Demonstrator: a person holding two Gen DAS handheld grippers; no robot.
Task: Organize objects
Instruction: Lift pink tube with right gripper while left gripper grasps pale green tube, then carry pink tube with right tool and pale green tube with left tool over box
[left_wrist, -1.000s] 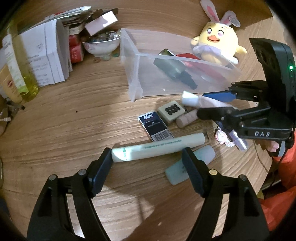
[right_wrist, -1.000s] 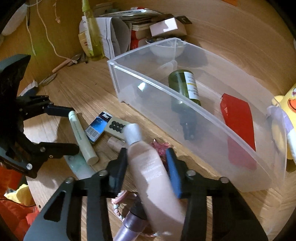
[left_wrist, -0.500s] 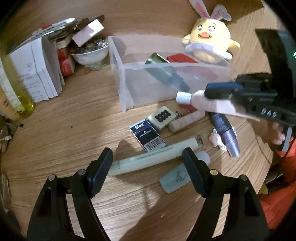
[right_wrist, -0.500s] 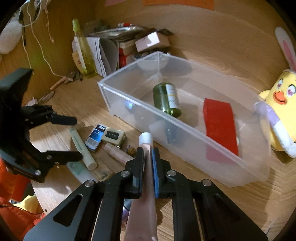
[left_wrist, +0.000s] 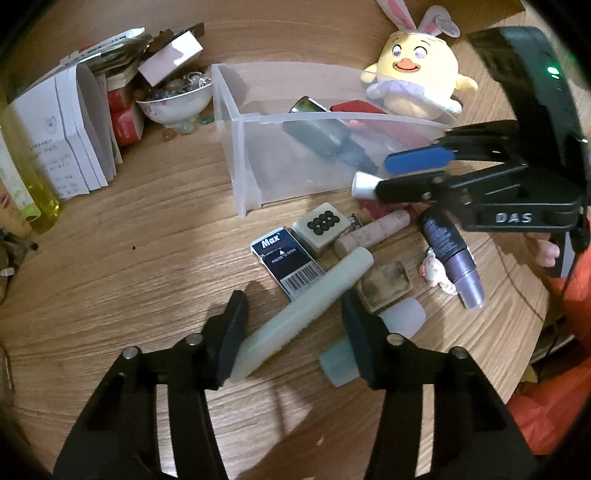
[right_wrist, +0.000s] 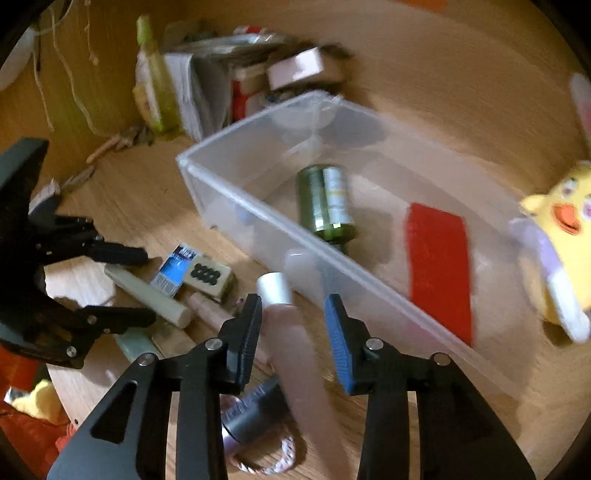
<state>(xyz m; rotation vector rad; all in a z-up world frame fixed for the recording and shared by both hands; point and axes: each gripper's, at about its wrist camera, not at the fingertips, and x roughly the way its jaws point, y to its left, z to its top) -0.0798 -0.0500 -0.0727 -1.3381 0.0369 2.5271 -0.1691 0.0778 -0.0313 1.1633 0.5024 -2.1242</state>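
I see my right gripper (right_wrist: 291, 325) at lower centre, jaws spread around the pink tube (right_wrist: 295, 354) (white cap toward the clear bin (right_wrist: 258, 221)), while my left gripper (left_wrist: 291, 325), jaws spread, straddles the pale green tube (left_wrist: 306, 310) on the surface (left_wrist: 129, 295).

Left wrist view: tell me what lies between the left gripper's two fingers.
The long pale green tube lies slanted on the table between the open left gripper fingers; the left wrist view shows it.
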